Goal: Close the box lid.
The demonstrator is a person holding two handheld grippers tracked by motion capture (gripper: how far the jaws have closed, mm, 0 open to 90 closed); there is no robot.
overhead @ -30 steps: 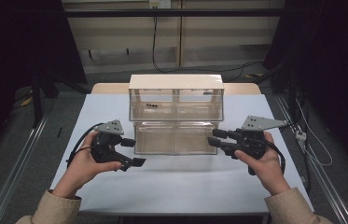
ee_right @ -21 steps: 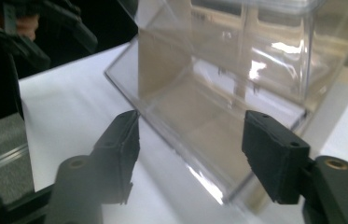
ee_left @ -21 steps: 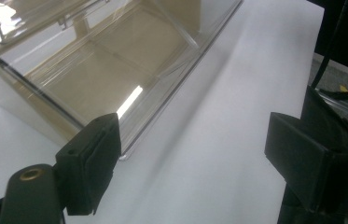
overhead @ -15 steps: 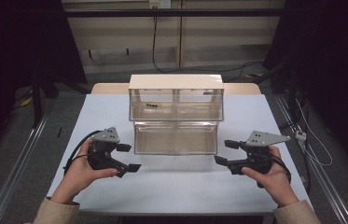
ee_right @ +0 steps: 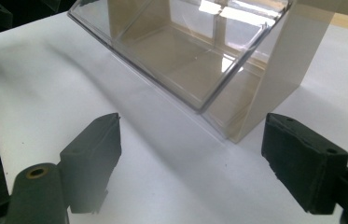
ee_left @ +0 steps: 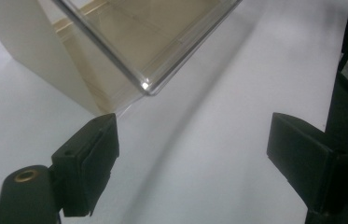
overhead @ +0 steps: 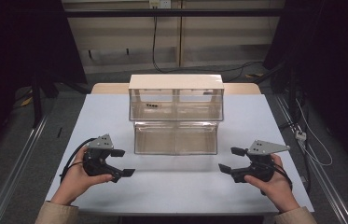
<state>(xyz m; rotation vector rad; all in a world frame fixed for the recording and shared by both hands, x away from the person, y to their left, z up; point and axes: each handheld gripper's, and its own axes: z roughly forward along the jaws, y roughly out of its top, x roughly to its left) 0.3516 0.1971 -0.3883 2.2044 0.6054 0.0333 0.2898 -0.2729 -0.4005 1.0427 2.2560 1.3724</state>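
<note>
Clear plastic drawer unit (overhead: 176, 114) stands mid-table on the white table (overhead: 181, 186), its lower drawer pulled out toward me, while my left gripper (overhead: 121, 162) rests wide and empty and my right gripper (overhead: 231, 160), jaws just opened wide, holds nothing.

Clear plastic bin (overhead: 176, 114) with cream top and sides, at centre of the high view. Two tiers: upper one split into two compartments, small dark bits in the left; lower front tray jutting forward. Upright on white table (overhead: 176, 186), untouched.
</note>
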